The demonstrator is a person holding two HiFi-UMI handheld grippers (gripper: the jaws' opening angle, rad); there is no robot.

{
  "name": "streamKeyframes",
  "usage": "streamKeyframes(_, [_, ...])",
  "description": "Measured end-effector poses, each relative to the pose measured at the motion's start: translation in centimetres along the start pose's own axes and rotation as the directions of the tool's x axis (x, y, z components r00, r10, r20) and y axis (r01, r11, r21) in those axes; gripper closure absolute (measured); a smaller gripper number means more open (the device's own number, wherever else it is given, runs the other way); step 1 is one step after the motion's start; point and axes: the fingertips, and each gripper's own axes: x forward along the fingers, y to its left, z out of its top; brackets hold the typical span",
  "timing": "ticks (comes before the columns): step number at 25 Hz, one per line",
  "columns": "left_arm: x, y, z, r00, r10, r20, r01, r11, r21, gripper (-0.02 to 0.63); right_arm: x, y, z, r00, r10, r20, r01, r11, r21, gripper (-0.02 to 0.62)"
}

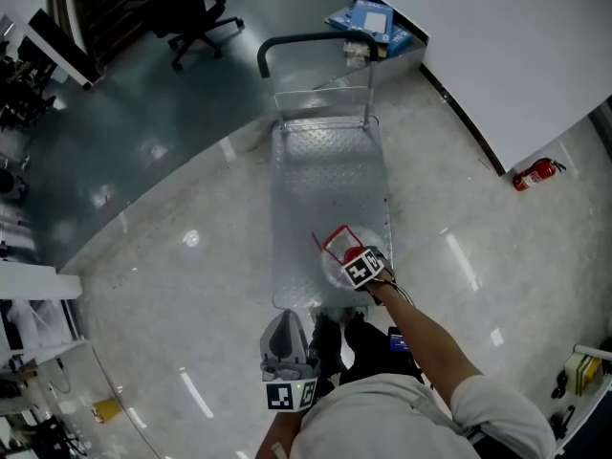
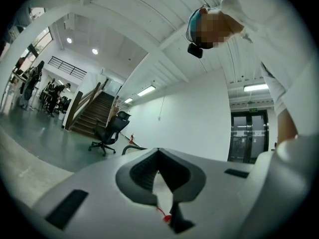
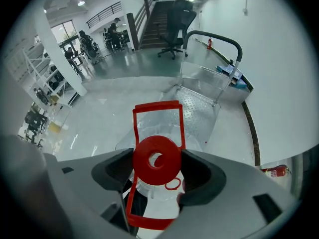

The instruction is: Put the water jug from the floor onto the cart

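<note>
Right gripper pinches the water jug by its red cap; left gripper jaws pressed together, empty.

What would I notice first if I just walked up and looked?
The water jug jumps out first: its bright red cap is squeezed in the right claw, over the near end of the silver cart. Next you'd spot the little red fire extinguisher on the floor by the white wall on the right. The left claw is shut and holds nothing.
</note>
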Motion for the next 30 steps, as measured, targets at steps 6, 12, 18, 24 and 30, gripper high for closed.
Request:
streamKeyframes(6, [2.3, 1.0, -0.5, 1.0, -0.024, -0.016, 0.024, 1.0, -0.02, 0.603, 1.2, -0.6, -1.2, 1.0, 0.003, -0.028, -0.002, 0.999, 0.04, 0.299])
streamKeyframes(12, [3.6, 1.6, -0.5, 0.999, -0.045, -0.026, 0.045, 0.999, -0.011, 0.603, 2.5, -1.1, -2.1, 0.999, 0.012, -0.038, -0.01, 0.998, 0.064, 0.299])
streamKeyframes(18, [3.5, 2.8, -1.1, 0.998, -0.04, -0.039, 0.04, 0.999, -0.01, 0.603, 3.3, -0.8, -1.8, 1.0, 0.009, -0.024, -0.007, 0.998, 0.066, 0.299])
streamKeyframes(24, [3.9, 3.1, -1.4, 0.999, -0.036, -0.039, 0.035, 0.999, -0.022, 0.603, 3.3, -0.9, -2.1, 1.0, 0.011, -0.026, -0.01, 0.998, 0.065, 0.299])
streamKeyframes(30, [3.8, 3.1, -1.2, 0.999, -0.045, -0.027, 0.044, 0.999, -0.028, 0.603, 2.7, -1.3, -1.9, 1.0, -0.012, -0.008, 0.013, 0.999, 0.053, 0.299])
